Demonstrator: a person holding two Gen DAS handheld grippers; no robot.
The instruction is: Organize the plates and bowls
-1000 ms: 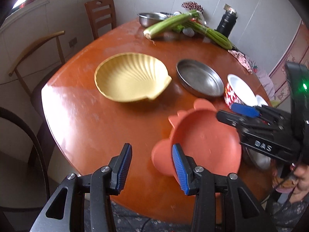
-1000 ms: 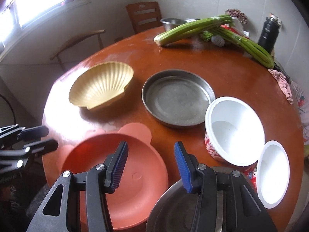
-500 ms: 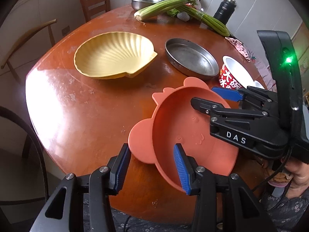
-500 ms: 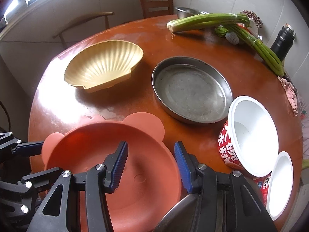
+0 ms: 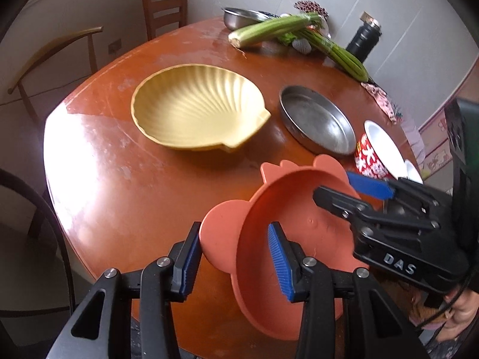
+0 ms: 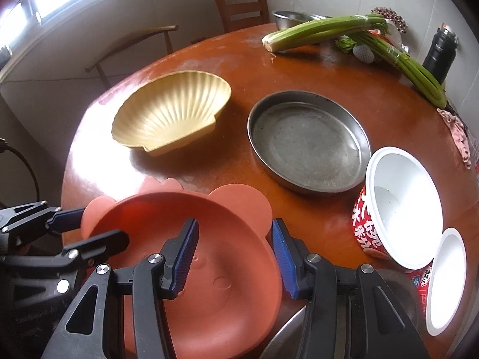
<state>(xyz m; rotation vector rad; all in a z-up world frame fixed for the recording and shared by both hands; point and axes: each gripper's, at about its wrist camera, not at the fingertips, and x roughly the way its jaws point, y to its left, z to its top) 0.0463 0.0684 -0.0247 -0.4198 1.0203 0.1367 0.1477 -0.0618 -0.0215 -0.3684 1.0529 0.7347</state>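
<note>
An orange bear-eared plate (image 5: 299, 227) (image 6: 224, 269) hangs tilted above the near table edge. My left gripper (image 5: 233, 236) is shut across one ear and the wall, one pad outside the ear and one inside the dish. My right gripper (image 6: 235, 230) is shut the same way across the opposite ear. In each wrist view the other gripper straddles the far rim: the right gripper (image 5: 333, 184) and the left gripper (image 6: 89, 227). A yellow shell dish (image 6: 173, 113), a round steel pan (image 6: 308, 143) and a red-and-white paper bowl (image 6: 401, 203) stand on the table.
A white lid (image 6: 446, 278) leans beside the paper bowl. A steel bowl's rim (image 6: 287, 338) shows under the plate. Celery (image 6: 323, 30), a black flask (image 6: 440, 51) and a small steel bowl (image 5: 239, 18) stand at the far side. Two chairs stand behind the round table (image 5: 134, 179).
The orange plate has come up from lying flat and now tilts between both grippers. The two grippers have drawn closer together over it.
</note>
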